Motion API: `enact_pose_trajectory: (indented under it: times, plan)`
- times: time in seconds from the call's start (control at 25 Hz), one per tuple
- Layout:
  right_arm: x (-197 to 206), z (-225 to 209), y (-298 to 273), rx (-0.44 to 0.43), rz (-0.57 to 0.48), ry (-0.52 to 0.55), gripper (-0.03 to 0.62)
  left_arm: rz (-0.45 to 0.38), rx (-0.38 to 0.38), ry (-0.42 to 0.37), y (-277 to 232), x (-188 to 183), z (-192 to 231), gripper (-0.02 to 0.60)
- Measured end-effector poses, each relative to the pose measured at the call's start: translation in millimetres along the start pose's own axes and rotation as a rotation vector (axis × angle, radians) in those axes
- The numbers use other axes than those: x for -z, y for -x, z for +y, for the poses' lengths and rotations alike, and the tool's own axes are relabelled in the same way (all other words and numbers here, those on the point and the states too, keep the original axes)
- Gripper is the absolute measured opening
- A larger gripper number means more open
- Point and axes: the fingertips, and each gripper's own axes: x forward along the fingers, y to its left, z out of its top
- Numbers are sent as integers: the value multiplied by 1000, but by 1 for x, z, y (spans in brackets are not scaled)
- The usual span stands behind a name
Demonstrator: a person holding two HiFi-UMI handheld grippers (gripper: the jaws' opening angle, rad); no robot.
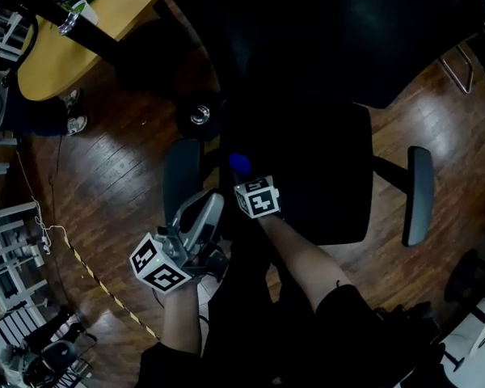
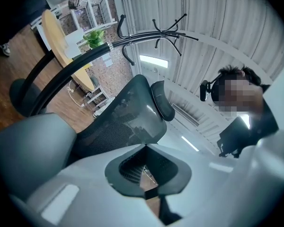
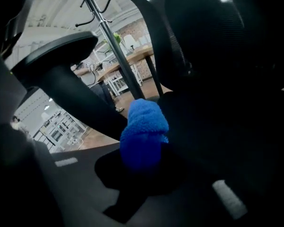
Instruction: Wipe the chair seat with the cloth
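While my right gripper [image 1: 244, 181] has its fingers clamped on the blue cloth [image 1: 239, 164] at the 9 o'clock edge of the black chair seat [image 1: 323, 176], my left gripper [image 1: 204, 212] hangs at 8 o'clock of the seat, by the armrest [image 1: 180, 176], fingers together and holding nothing.
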Motion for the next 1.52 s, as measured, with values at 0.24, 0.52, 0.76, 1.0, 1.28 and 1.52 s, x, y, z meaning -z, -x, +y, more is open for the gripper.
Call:
enact_pose_trajectory:
  times: [0.24,0.52,0.76,1.0,1.28,1.52]
  plan:
    - [9,-34,10,89,-30,49,37,13,12,2,-3,3,1,-8]
    - [30,-166,93,346,-41,-39,37,36,53,3,-20,10,-8,-8]
    - [52,-275,202,606,-51,-145,37,66,99,6,-38,20,-20,-8]
    - [55,-294,227,660,-65,-151,37,74,106,5,-40,25,-26,-8]
    - [54,-292,227,604,-67,-172,37,45,97,1,-27,19,-24,-8]
    - [44,-226,184,517,-84,-175,37,14,87,-6,-18,7,-25,-8]
